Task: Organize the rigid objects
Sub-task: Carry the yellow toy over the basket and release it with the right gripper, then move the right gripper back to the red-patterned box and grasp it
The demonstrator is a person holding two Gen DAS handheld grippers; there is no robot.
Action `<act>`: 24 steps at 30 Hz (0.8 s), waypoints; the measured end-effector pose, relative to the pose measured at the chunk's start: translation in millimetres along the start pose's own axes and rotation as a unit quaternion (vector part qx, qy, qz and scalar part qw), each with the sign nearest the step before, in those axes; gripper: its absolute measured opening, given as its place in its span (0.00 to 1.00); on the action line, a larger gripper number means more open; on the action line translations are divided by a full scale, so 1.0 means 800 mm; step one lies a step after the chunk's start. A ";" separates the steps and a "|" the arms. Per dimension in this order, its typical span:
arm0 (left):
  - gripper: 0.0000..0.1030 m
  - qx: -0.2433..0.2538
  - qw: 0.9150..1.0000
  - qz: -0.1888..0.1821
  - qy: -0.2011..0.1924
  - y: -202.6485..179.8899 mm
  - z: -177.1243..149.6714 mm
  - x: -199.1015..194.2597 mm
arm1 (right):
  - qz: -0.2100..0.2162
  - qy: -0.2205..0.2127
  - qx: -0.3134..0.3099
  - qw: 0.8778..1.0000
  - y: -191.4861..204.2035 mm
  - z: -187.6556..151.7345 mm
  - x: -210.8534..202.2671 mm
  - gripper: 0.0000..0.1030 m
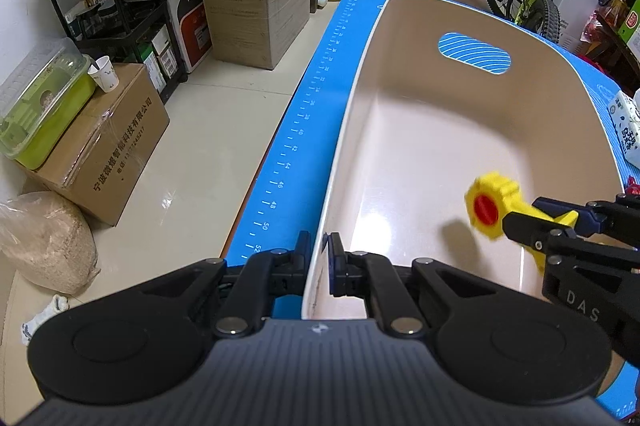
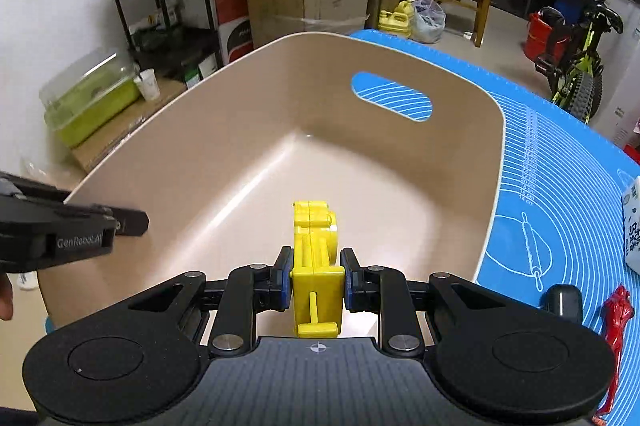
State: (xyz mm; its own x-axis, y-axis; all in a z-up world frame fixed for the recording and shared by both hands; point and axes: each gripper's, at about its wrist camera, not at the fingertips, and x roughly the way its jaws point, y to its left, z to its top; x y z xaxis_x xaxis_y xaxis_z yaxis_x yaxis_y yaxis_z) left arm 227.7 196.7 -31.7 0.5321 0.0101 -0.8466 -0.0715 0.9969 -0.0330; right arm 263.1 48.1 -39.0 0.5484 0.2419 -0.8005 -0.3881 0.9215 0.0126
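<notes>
A: Where's the yellow toy (image 2: 316, 258)?

B: Squeezed in the right gripper (image 2: 316, 280), over the tub (image 1: 420, 154). The left gripper (image 1: 319, 266) pinches the tub's rim.

A: Trouble?

B: Dropped high, it might bounce out.

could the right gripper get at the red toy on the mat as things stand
Probably not yet: the right gripper is shut on the yellow toy over the bin. The red toy lies unobstructed on the mat.

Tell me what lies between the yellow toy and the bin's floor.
Nothing: the yellow toy, held by the right gripper, hangs above the bare bin floor, in both views.
</notes>
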 end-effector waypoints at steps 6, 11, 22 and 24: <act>0.10 -0.001 1.000 0.001 0.001 0.000 0.000 0.000 | 0.006 -0.020 0.017 1.000 -0.007 0.007 -0.016 0.52; 0.10 -0.001 1.000 0.000 0.001 0.000 0.000 0.000 | 0.009 -0.058 0.040 0.998 -0.028 0.015 -0.052 0.57; 0.10 -0.001 1.000 0.001 0.001 -0.001 0.000 0.000 | -0.036 -0.112 0.109 0.987 -0.106 -0.010 -0.124 0.64; 0.11 -0.001 1.000 0.001 0.001 -0.001 0.000 0.001 | -0.053 -0.110 0.122 0.985 -0.123 -0.023 -0.130 0.65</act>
State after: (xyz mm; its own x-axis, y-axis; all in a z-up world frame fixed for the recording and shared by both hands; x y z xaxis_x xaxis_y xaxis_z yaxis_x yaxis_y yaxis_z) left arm 227.8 196.0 -32.1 0.5297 0.0110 -0.8481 -0.0746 0.9966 -0.0337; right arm 230.2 -73.4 32.1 0.7339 0.1763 -0.6559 -0.1462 0.9841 0.1008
